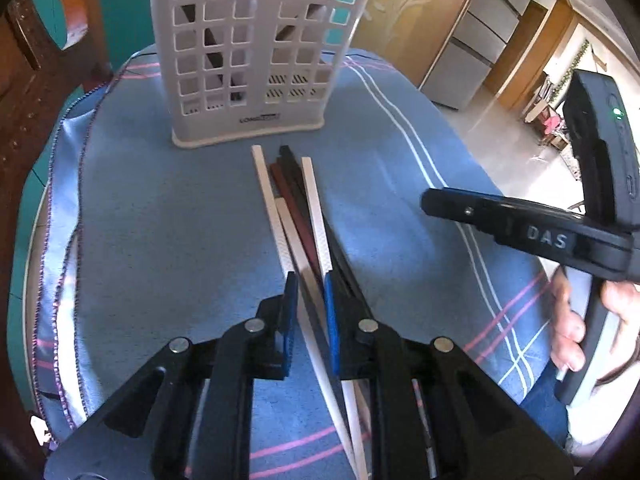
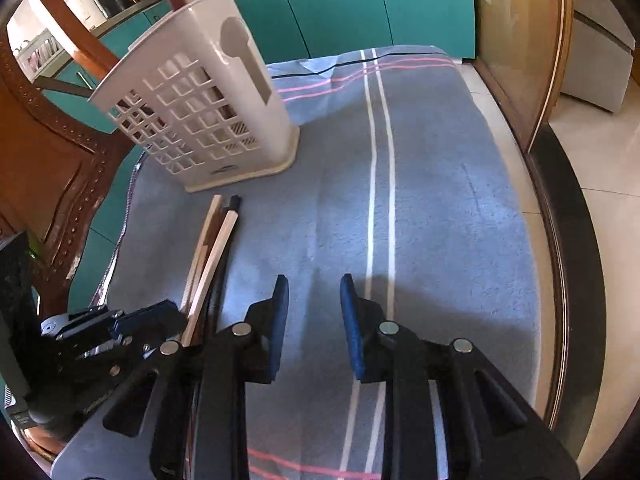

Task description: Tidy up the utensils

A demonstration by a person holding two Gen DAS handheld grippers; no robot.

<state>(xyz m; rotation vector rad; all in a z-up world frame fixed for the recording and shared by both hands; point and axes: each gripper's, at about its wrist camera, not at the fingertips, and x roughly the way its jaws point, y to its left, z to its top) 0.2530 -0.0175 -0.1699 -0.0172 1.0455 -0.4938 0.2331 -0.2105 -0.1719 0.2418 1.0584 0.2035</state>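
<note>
Black tongs, blue pads, silver rivets

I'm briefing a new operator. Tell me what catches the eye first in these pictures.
First, the bundle of chopsticks in white, brown and black, lying on the blue cloth, with the left gripper straddling their near ends, jaws apart. Behind them stands the white slotted utensil holder, already holding a few dark sticks. The right gripper hangs open over bare cloth.
</note>
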